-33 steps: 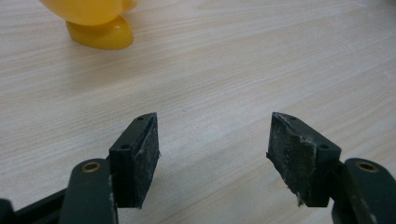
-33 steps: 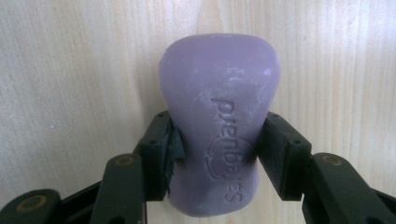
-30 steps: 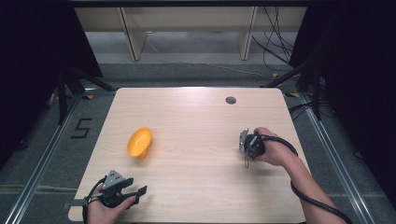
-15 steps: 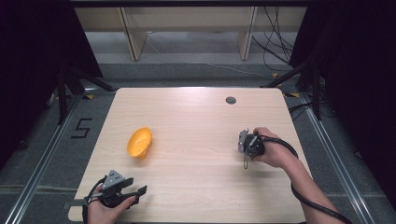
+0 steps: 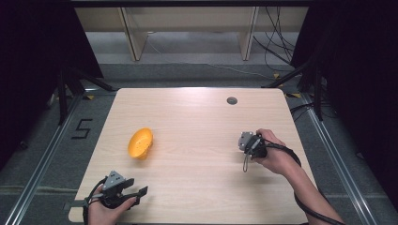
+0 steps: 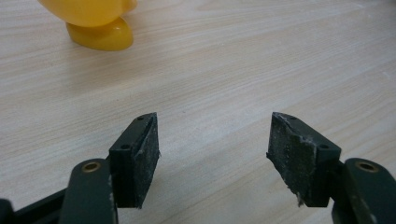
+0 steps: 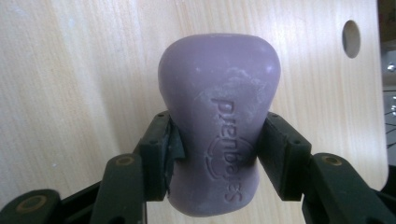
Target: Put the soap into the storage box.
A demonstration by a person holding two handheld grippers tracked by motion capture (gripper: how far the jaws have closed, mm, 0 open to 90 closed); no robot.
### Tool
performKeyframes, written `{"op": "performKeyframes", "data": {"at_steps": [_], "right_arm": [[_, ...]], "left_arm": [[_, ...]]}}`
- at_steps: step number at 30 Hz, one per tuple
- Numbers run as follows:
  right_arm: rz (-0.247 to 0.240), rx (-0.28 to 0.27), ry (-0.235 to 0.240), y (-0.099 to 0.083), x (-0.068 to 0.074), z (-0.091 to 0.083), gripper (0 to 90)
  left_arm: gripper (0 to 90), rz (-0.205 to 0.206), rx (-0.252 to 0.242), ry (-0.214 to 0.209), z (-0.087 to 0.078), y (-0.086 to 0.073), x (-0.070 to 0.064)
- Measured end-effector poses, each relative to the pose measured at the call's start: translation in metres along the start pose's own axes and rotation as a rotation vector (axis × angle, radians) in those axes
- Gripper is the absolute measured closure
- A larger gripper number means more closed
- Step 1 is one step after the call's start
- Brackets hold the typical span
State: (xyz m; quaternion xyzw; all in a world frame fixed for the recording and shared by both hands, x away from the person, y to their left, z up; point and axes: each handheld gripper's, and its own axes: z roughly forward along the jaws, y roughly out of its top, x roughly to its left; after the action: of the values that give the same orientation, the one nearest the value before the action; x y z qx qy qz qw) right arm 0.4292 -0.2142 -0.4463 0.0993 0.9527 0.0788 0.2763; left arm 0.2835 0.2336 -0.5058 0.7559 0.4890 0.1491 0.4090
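Now my right fingers (image 7: pixel 217 154) clench the purple soap bar (image 7: pixel 219 116); my left fingers (image 6: pixel 215 154) gape empty. Next, I judge, carry it to the yellow dish (image 5: pixel 140 143) ahead of them.

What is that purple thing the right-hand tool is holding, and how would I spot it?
Start at the wooden table and find the right gripper near its right side. Pinched between its black jaws is a purple soap bar, waisted, with embossed lettering. The yellow dish lies apart, toward the left.

Purple soap bar (image 7: pixel 219 116): embossed lettering, not clearly readable. Floor (image 5: pixel 56 140): "5" mark (image 5: pixel 83 128).
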Motion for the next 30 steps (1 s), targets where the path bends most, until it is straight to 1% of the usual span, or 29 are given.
{"op": "performKeyframes", "data": {"at_steps": [1, 2, 3, 4, 5, 6, 7, 8, 9, 10, 11, 12, 13, 14, 15, 16, 17, 18, 19, 21, 22, 23, 24, 25, 26, 27, 28, 29, 30], "right_arm": [[0.008, -0.006, -0.029, -0.001, 0.004, -0.004, 50.3], [0.019, -0.011, -0.037, -0.001, 0.006, -0.006, 50.3], [0.017, -0.017, -0.051, -0.001, 0.008, -0.008, 50.3], [0.015, -0.022, -0.068, 0.000, 0.010, -0.010, 50.3], [0.015, -0.022, -0.068, 0.000, 0.010, -0.010, 50.3], [-0.012, -0.040, -0.092, 0.000, 0.014, -0.016, 50.3], [0.013, -0.037, -0.102, 0.000, 0.017, -0.019, 50.3], [-0.004, -0.050, -0.109, 0.000, 0.018, -0.021, 50.3], [-0.004, -0.050, -0.109, 0.000, 0.018, -0.021, 50.3], [-0.001, -0.066, -0.138, 0.000, 0.024, -0.028, 50.3], [0.008, -0.071, -0.153, 0.001, 0.027, -0.030, 50.3], [-0.001, -0.079, -0.162, 0.001, 0.028, -0.033, 50.3], [0.013, -0.082, -0.164, 0.001, 0.031, -0.036, 50.3], [-0.007, -0.090, -0.187, 0.001, 0.032, -0.039, 50.3], [0.002, -0.097, -0.191, 0.001, 0.034, -0.042, 50.3], [0.022, -0.096, -0.202, 0.002, 0.038, -0.045, 50.3], [0.022, -0.096, -0.202, 0.002, 0.038, -0.045, 50.3], [-0.002, -0.109, -0.211, 0.003, 0.041, -0.050, 50.3], [-0.015, -0.114, -0.215, 0.003, 0.042, -0.051, 50.3], [-0.011, -0.119, -0.221, 0.004, 0.044, -0.053, 50.3], [-0.037, -0.131, -0.226, 0.005, 0.046, -0.056, 50.3], [0.012, -0.126, -0.218, 0.006, 0.050, -0.057, 50.3], [-0.019, -0.134, -0.235, 0.006, 0.051, -0.058, 50.3], [-0.019, -0.134, -0.235, 0.006, 0.051, -0.058, 50.3], [-0.020, -0.146, -0.240, 0.008, 0.056, -0.061, 50.3], [-0.027, -0.146, -0.243, 0.009, 0.057, -0.062, 50.3], [-0.025, -0.150, -0.247, 0.010, 0.059, -0.063, 50.3], [-0.018, -0.150, -0.244, 0.011, 0.060, -0.065, 50.3], [-0.028, -0.158, -0.250, 0.012, 0.062, -0.066, 50.3]], "left_arm": [[33.2, -0.016, -0.003, -0.002, 0.000, 0.000, -0.001], [33.2, -0.019, -0.004, -0.010, 0.001, 0.000, -0.001], [33.2, -0.021, -0.009, -0.008, 0.001, 0.000, -0.001], [33.2, -0.011, 0.005, -0.011, 0.000, 0.001, 0.000], [33.2, -0.011, 0.005, -0.011, 0.000, 0.001, 0.000], [33.2, -0.021, -0.012, -0.018, 0.001, 0.001, -0.002], [33.2, -0.012, -0.014, -0.024, 0.001, 0.004, -0.003], [33.2, -0.011, -0.018, -0.029, 0.001, 0.005, -0.003], [33.1, -0.011, -0.018, -0.029, 0.001, 0.005, -0.003], [33.0, -0.012, -0.021, -0.040, 0.002, 0.010, -0.004], [32.9, -0.012, -0.021, -0.040, 0.002, 0.010, -0.004], [32.9, 0.005, -0.024, -0.043, 0.002, 0.017, -0.005], [32.9, 0.000, -0.035, -0.044, 0.003, 0.020, -0.006], [32.9, 0.005, -0.037, -0.049, 0.003, 0.023, -0.006], [33.0, 0.005, -0.037, -0.049, 0.003, 0.023, -0.006], [33.0, 0.005, -0.039, -0.049, 0.003, 0.028, -0.008], [33.1, 0.005, -0.039, -0.049, 0.003, 0.028, -0.008], [33.1, 0.018, -0.044, -0.063, 0.003, 0.034, -0.010], [33.1, 0.025, -0.047, -0.063, 0.003, 0.037, -0.011], [33.1, 0.026, -0.054, -0.069, 0.004, 0.040, -0.012], [33.1, 0.044, -0.067, -0.077, 0.005, 0.048, -0.016], [33.1, 0.054, -0.068, -0.086, 0.005, 0.052, -0.017], [33.1, 0.065, -0.070, -0.083, 0.006, 0.057, -0.020], [33.1, 0.065, -0.070, -0.083, 0.006, 0.057, -0.020], [33.0, 0.088, -0.077, -0.101, 0.008, 0.068, -0.026], [32.9, 0.088, -0.077, -0.101, 0.008, 0.068, -0.026], [32.7, 0.106, -0.075, -0.117, 0.011, 0.077, -0.032], [32.5, 0.106, -0.075, -0.117, 0.011, 0.077, -0.032], [32.3, 0.129, -0.082, -0.138, 0.015, 0.088, -0.041]]}}
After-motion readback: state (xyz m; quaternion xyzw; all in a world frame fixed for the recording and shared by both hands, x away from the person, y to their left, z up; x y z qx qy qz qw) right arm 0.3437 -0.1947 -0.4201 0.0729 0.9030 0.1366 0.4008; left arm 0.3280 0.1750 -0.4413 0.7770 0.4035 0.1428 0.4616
